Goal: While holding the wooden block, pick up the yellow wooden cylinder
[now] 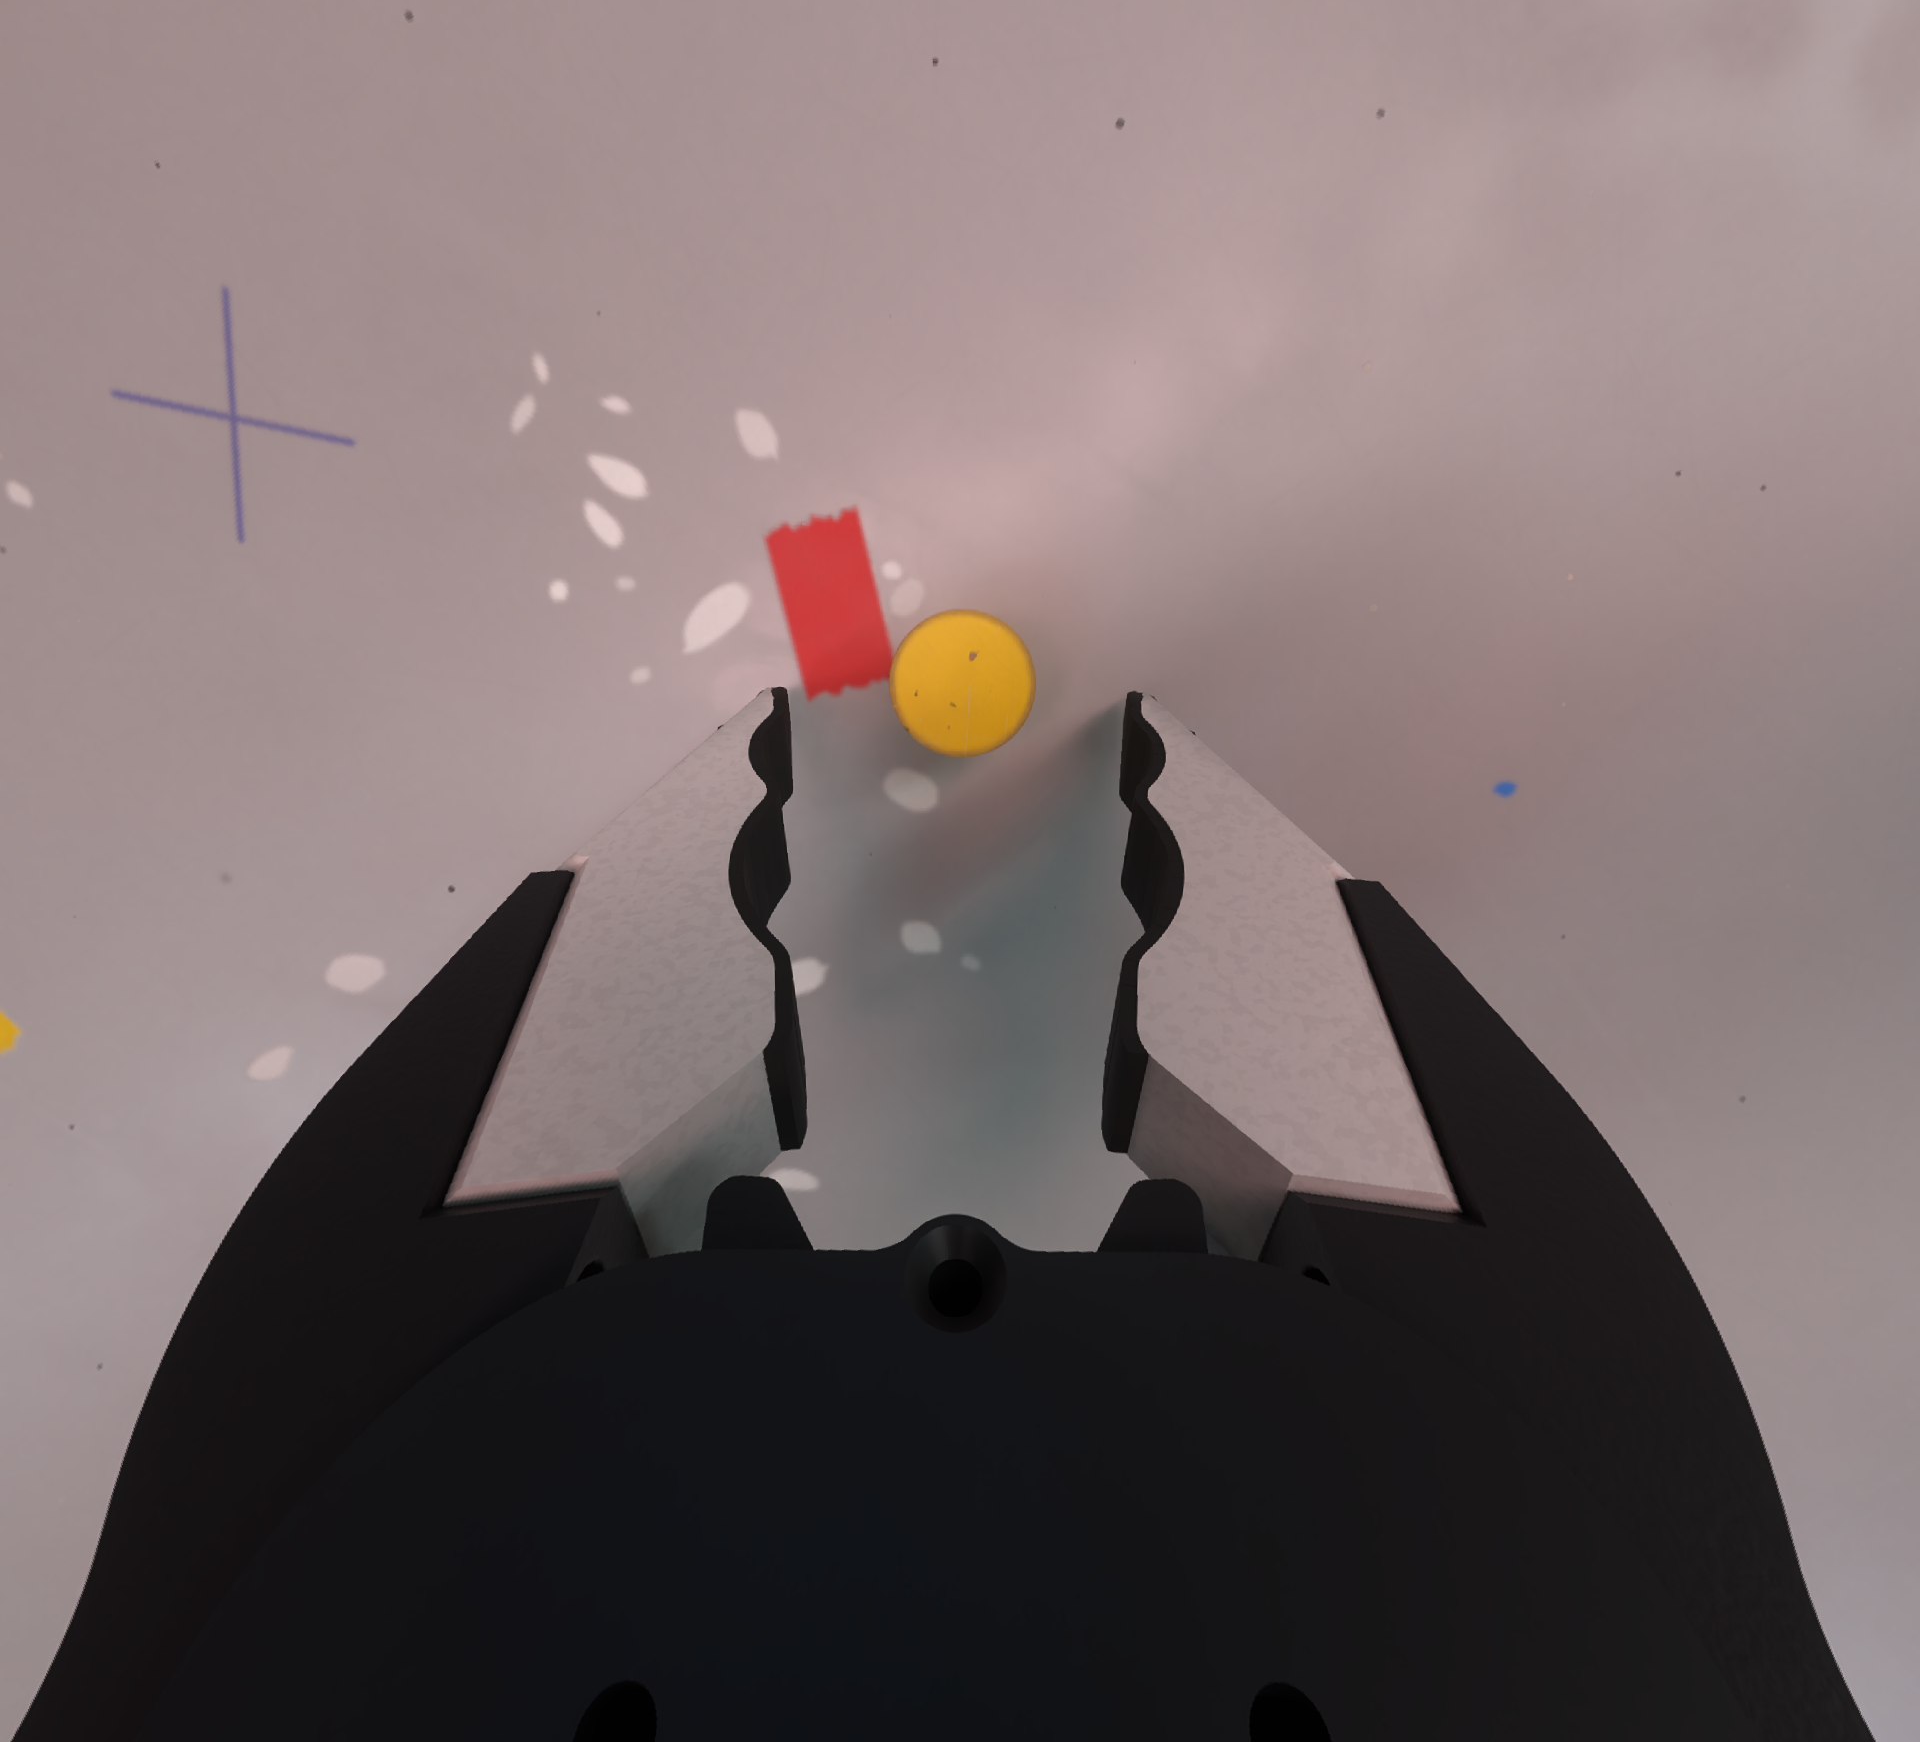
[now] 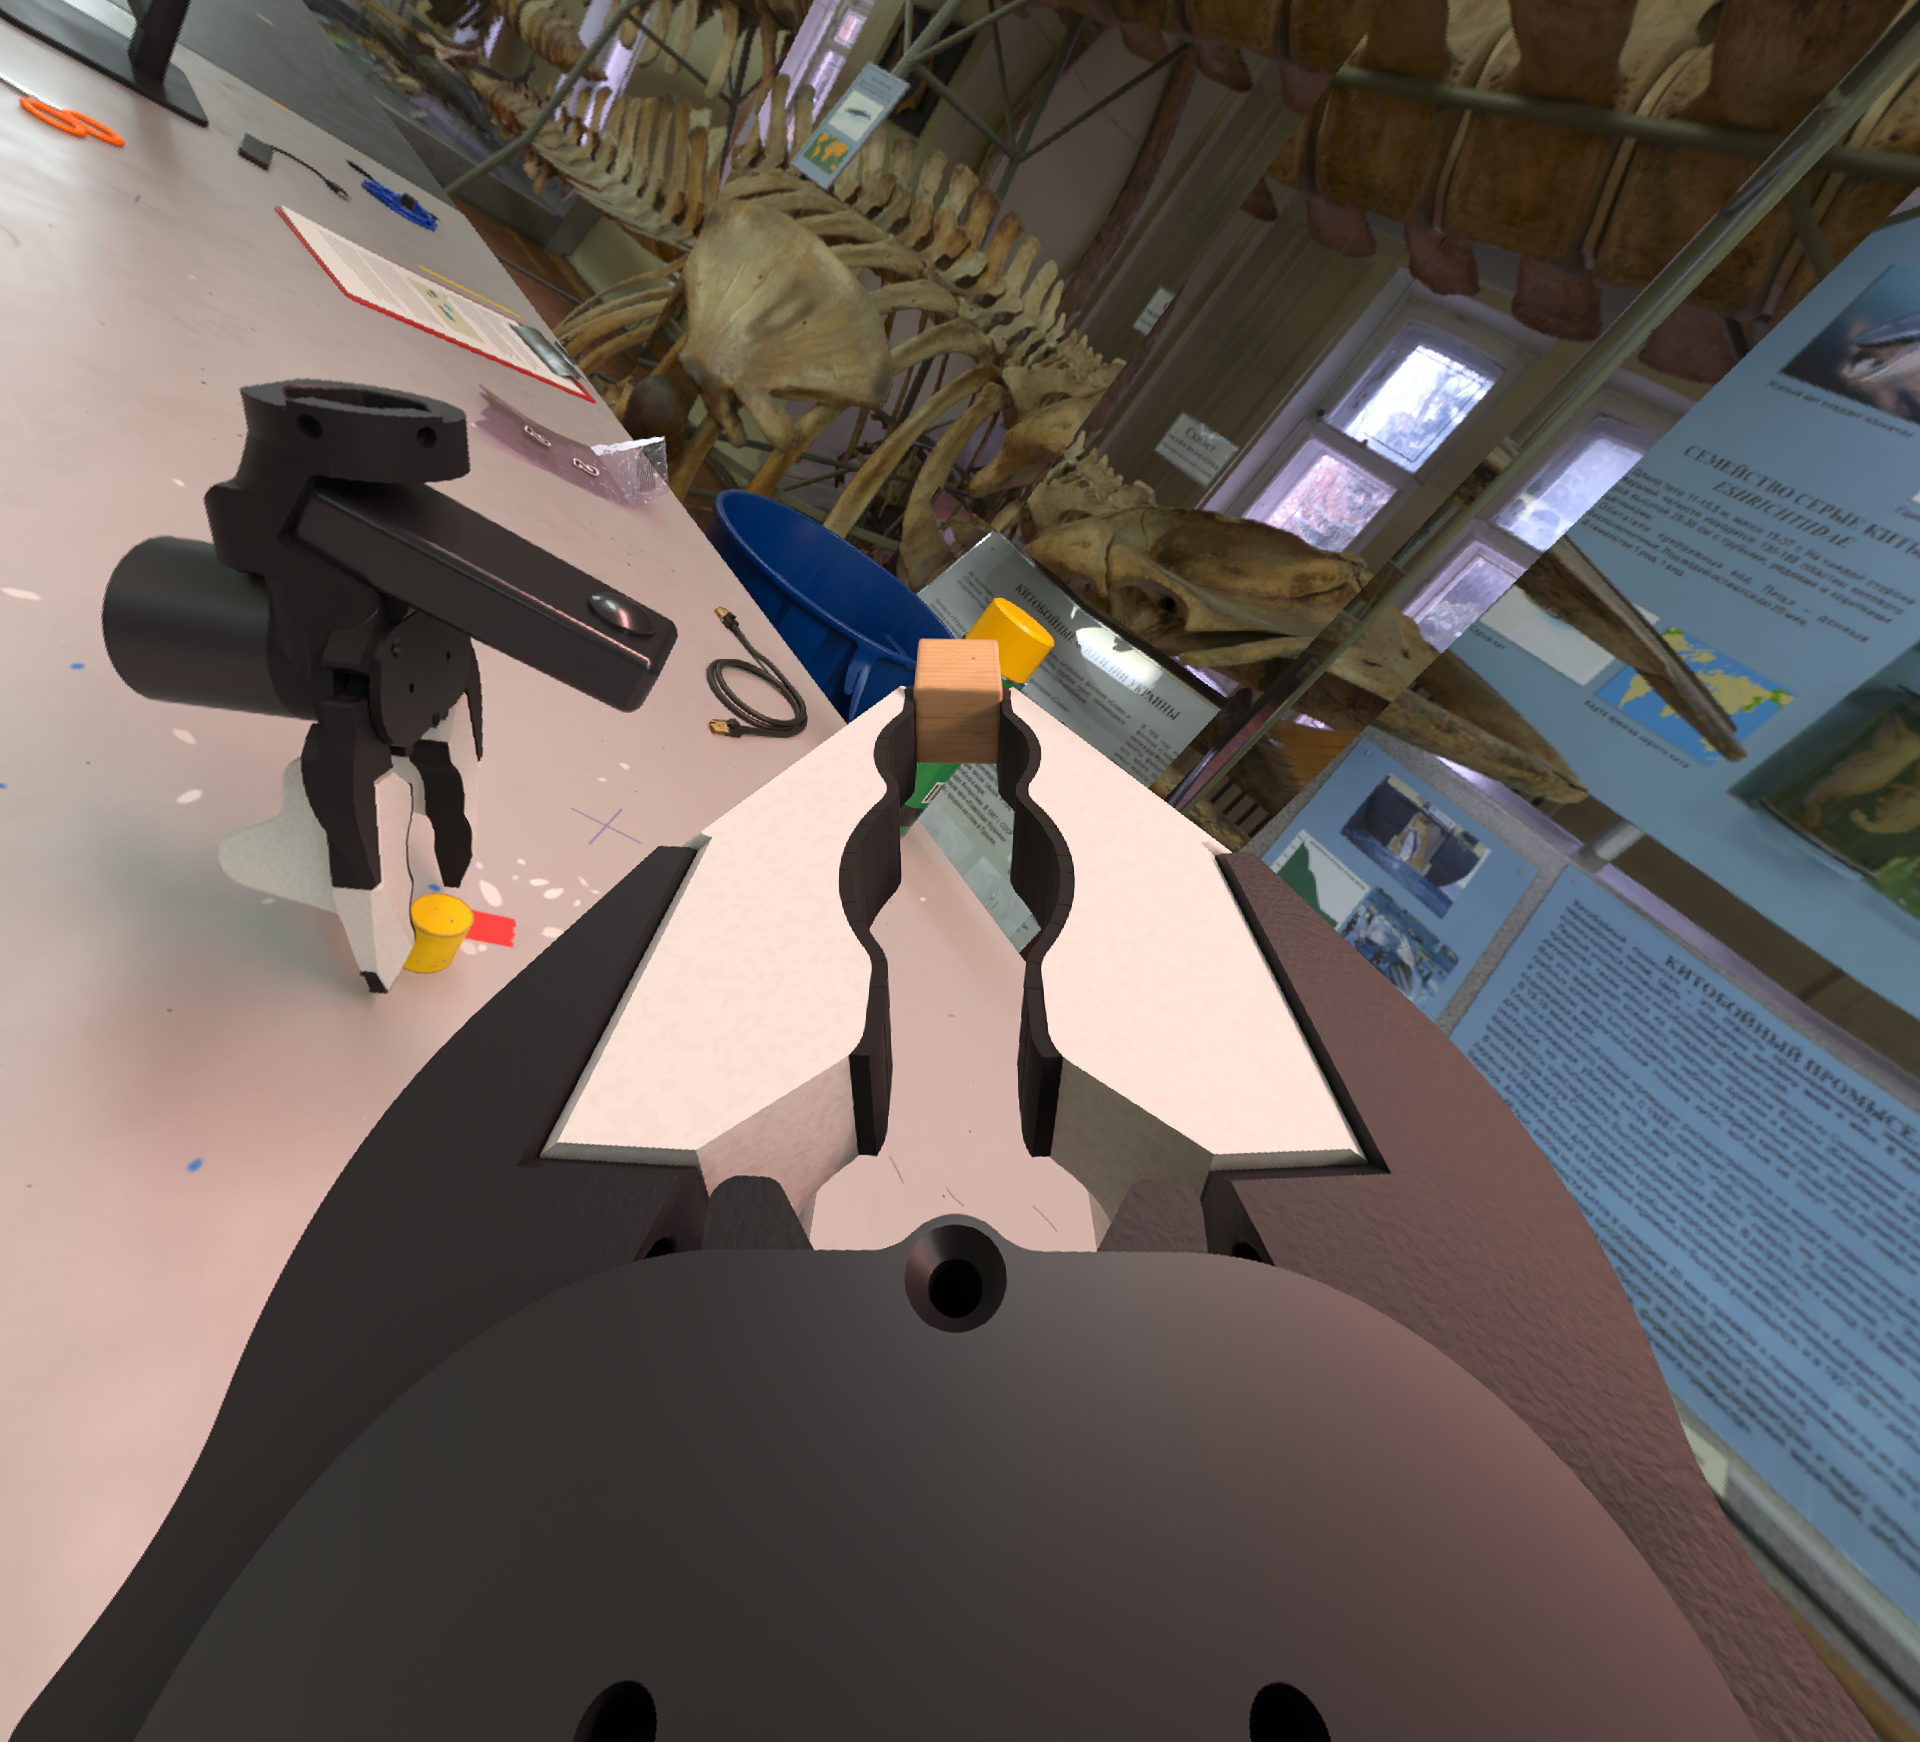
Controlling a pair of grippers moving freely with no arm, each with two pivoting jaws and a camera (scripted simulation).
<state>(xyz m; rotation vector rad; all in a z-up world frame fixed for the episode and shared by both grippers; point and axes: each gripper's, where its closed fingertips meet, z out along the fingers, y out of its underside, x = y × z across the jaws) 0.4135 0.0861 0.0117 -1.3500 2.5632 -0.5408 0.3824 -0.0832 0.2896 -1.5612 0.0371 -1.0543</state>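
The yellow wooden cylinder (image 1: 963, 682) stands upright on the pale table, seen end-on in the left wrist view. My left gripper (image 1: 956, 700) points down at it, open, with one fingertip on each side and a gap to both. The right wrist view shows that cylinder (image 2: 442, 939) between the left gripper's (image 2: 416, 925) lowered fingers. My right gripper (image 2: 956, 705) is shut on the wooden block (image 2: 958, 679), a light cube pinched at the fingertips and held above the table's edge.
Red tape (image 1: 828, 601) lies on the table beside the cylinder, and a blue cross mark (image 1: 231, 416) lies to its left. A black cable (image 2: 758, 690), a red-edged sheet (image 2: 416, 295) and a blue bin (image 2: 821, 612) lie near the table's edge. Another yellow piece (image 2: 1016, 638) and a green one (image 2: 928, 783) show behind the block.
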